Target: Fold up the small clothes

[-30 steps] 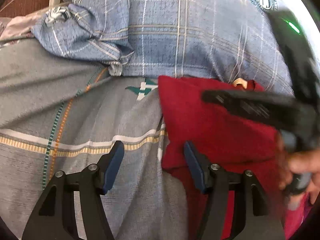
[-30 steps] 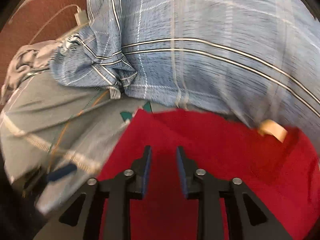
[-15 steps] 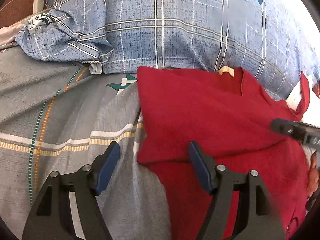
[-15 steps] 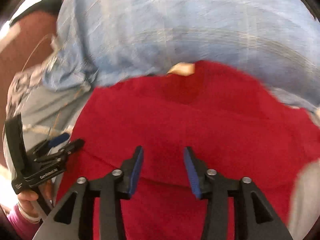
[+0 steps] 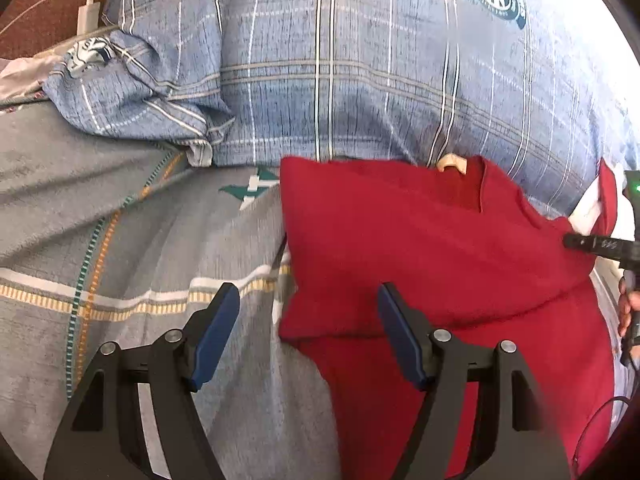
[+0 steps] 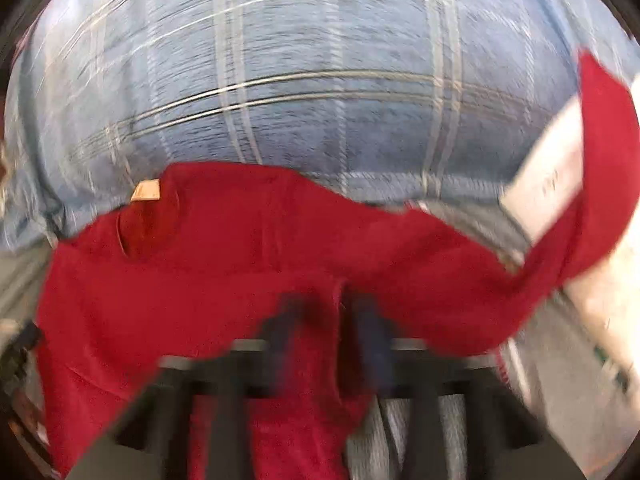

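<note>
A small red shirt (image 5: pixel 420 248) lies on a grey striped bedsheet (image 5: pixel 120 240), its collar with a tan label (image 5: pixel 452 162) at the far side. My left gripper (image 5: pixel 308 312) stands open over the shirt's left edge, one finger above the sheet and one above the red cloth, pressing nothing. In the blurred right wrist view, my right gripper (image 6: pixel 340 312) is shut on a raised fold of the red shirt (image 6: pixel 240 260) near its right side. From the left wrist view the right gripper (image 5: pixel 592 244) shows at the shirt's right edge, with a hand behind it.
A blue plaid pillow (image 5: pixel 340 60) lies just behind the shirt. A white charger with cable (image 5: pixel 86 18) sits at the far left on a brown surface. The shirt's right sleeve (image 6: pixel 600 120) drapes over something white (image 6: pixel 552 184).
My right gripper swept from the shirt's left part to its right side, opened wider, then shut on a fold of red cloth. My left gripper stayed put and opened slightly.
</note>
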The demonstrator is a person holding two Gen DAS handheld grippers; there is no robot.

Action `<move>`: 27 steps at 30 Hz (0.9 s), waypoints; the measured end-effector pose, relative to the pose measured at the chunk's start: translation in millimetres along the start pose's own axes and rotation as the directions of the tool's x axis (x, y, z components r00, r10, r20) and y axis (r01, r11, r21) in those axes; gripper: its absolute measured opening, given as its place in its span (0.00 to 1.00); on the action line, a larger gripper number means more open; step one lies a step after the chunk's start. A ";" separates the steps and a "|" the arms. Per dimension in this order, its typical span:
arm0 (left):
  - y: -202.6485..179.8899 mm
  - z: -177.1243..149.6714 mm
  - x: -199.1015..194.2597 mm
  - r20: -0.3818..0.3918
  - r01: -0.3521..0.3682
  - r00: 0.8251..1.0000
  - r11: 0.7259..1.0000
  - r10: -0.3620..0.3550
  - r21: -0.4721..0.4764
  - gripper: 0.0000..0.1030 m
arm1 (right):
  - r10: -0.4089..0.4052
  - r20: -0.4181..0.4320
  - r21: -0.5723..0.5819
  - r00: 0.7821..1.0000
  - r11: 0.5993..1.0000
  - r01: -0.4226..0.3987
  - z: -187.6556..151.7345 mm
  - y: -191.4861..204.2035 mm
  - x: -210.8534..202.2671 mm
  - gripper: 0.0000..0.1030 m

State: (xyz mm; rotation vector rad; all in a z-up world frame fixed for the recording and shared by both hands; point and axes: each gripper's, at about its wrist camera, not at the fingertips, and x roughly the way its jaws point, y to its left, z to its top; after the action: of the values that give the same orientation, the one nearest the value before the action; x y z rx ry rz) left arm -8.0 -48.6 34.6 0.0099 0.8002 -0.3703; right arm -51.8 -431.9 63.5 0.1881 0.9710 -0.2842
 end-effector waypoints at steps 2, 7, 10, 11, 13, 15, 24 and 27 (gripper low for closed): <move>-0.6 1.8 -4.3 0.023 0.012 1.000 1.000 -0.012 -0.005 0.69 | 0.002 0.063 -0.036 0.998 0.999 0.000 4.9 7.7 -6.4 0.05; -7.1 3.2 -8.8 0.051 0.028 0.998 0.999 -0.029 0.019 0.69 | 0.062 0.188 -0.020 0.980 0.998 -0.060 21.6 9.6 -14.2 0.05; -15.0 1.6 -5.1 0.041 0.029 0.999 0.998 -0.032 0.054 0.69 | 0.029 0.149 -0.029 0.988 0.999 -0.025 21.8 6.7 3.1 0.05; -18.2 0.3 -1.7 0.025 0.027 0.999 0.997 -0.029 0.069 0.69 | 0.017 0.119 -0.023 0.993 1.000 -0.014 19.7 3.8 12.4 0.07; -20.7 -1.6 3.5 -0.001 0.018 1.000 0.996 -0.018 0.085 0.69 | -0.007 0.041 0.004 0.999 1.000 0.007 13.6 -4.2 27.9 0.12; -19.8 -2.2 6.9 -0.023 0.022 1.000 0.997 -0.020 0.080 0.69 | 0.002 0.057 0.049 0.998 0.999 -0.004 9.5 -11.6 20.3 0.20; -19.0 -5.1 8.3 -0.032 0.022 0.999 0.997 -0.020 0.076 0.69 | 0.049 0.049 -0.099 0.998 0.994 -0.044 -12.4 34.7 -3.3 0.26; -17.4 -5.3 9.6 -0.041 0.029 0.999 0.997 -0.026 0.067 0.69 | 0.055 0.034 -0.050 0.998 0.997 -0.053 -16.9 32.0 9.0 0.27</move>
State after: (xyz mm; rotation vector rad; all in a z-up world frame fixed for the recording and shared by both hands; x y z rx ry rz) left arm -11.3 -67.2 26.4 0.0695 0.8274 -0.4239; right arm -50.0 -398.2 47.6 0.1632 0.9359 -0.2133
